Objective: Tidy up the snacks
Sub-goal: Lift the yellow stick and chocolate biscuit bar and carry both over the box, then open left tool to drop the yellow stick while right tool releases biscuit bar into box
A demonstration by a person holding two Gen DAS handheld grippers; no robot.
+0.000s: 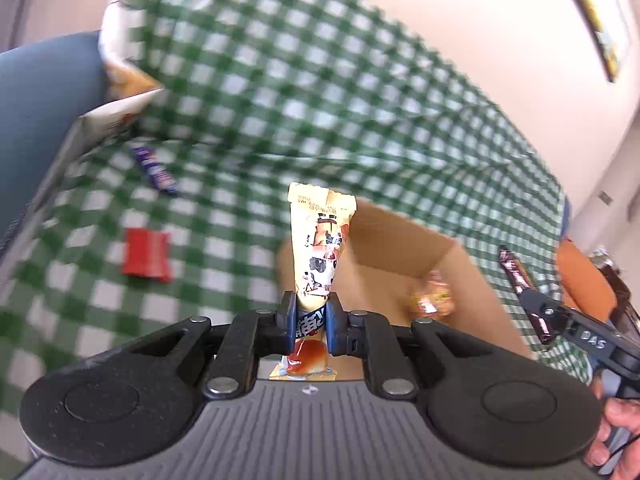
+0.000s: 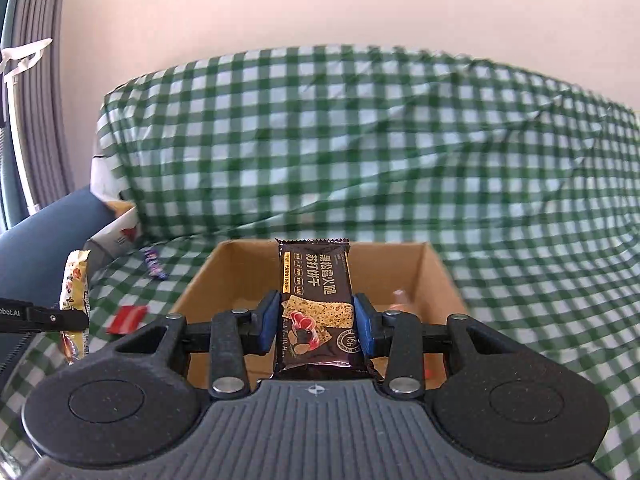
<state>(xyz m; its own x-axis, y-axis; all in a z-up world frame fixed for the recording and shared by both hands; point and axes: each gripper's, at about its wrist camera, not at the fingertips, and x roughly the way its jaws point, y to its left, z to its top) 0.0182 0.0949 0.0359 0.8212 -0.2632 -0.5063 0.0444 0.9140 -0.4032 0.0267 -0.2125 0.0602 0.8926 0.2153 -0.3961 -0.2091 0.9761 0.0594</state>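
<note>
My left gripper (image 1: 312, 316) is shut on a cream snack packet (image 1: 320, 244) with a cartoon print, held upright above the left rim of the open cardboard box (image 1: 472, 280). My right gripper (image 2: 316, 320) is shut on a dark brown cracker packet (image 2: 316, 300), held over the box (image 2: 436, 276). The right gripper and its packet show at the right of the left wrist view (image 1: 536, 304). The left gripper and its packet show at the left of the right wrist view (image 2: 74, 300). An orange wrapped snack (image 1: 432, 296) lies inside the box.
A green checked cloth (image 2: 360, 152) covers the sofa. On it lie a red packet (image 1: 146, 254) and a purple bar (image 1: 154, 166). A white paper bag (image 1: 116, 116) stands at the left by the blue armrest (image 1: 44, 120).
</note>
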